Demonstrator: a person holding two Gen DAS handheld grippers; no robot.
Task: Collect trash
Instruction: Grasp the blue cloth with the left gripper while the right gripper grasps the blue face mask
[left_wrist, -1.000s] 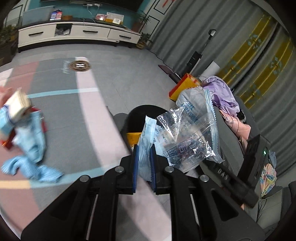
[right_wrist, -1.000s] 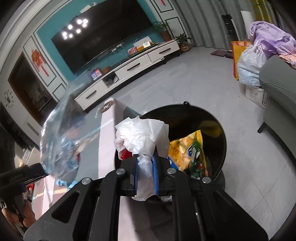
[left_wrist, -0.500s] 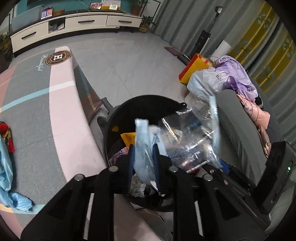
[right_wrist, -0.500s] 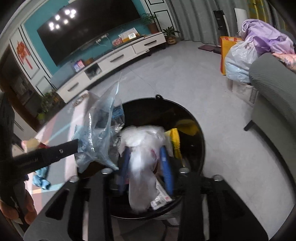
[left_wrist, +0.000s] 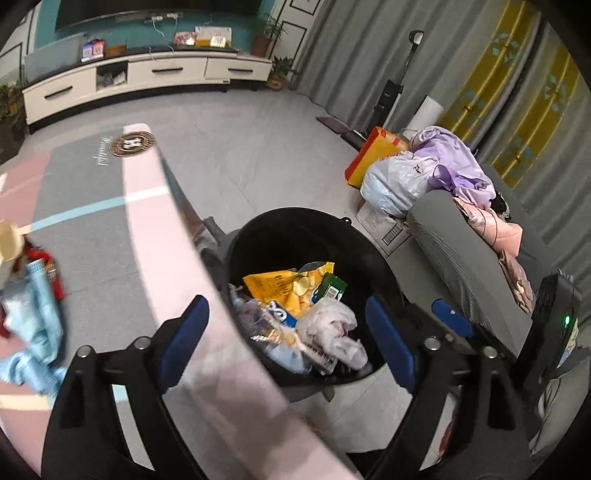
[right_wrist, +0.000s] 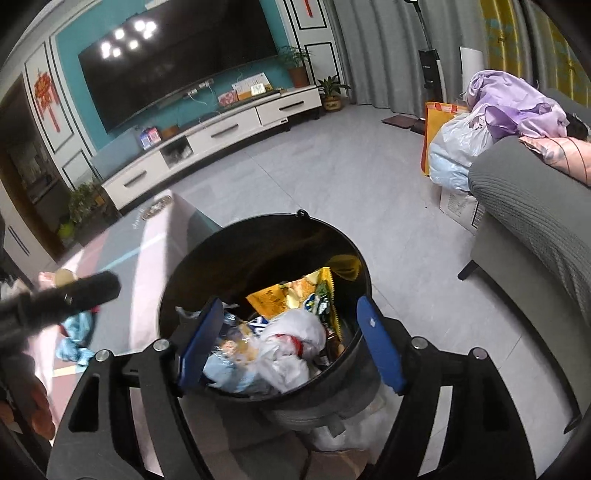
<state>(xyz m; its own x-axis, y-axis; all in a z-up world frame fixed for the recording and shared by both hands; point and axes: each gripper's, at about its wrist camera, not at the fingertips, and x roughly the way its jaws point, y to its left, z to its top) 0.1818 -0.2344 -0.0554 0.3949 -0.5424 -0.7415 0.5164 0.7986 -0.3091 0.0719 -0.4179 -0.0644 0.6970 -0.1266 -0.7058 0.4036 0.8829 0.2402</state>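
Note:
A black round trash bin (left_wrist: 284, 230) (right_wrist: 258, 236) stands on the floor beside the table edge. It holds a yellow snack bag (left_wrist: 280, 286) (right_wrist: 284, 295), a crumpled white wrapper (left_wrist: 334, 330) (right_wrist: 291, 343) and clear plastic packaging (right_wrist: 229, 350). My left gripper (left_wrist: 291, 336) is open and empty above the bin. My right gripper (right_wrist: 291, 339) is open and empty over the bin mouth. The left gripper's arm (right_wrist: 62, 299) shows at the left of the right wrist view.
A pink and grey table (left_wrist: 155, 236) lies left of the bin, with light blue cloths (left_wrist: 33, 325) and red items on it. A grey sofa (left_wrist: 465, 251) with clothes and bags stands right. A white TV cabinet (right_wrist: 221, 136) is far back.
Both grippers opened and let go: the clear plastic bag and the white wrapper dropped into the bin. Both grippers moved over the bin.

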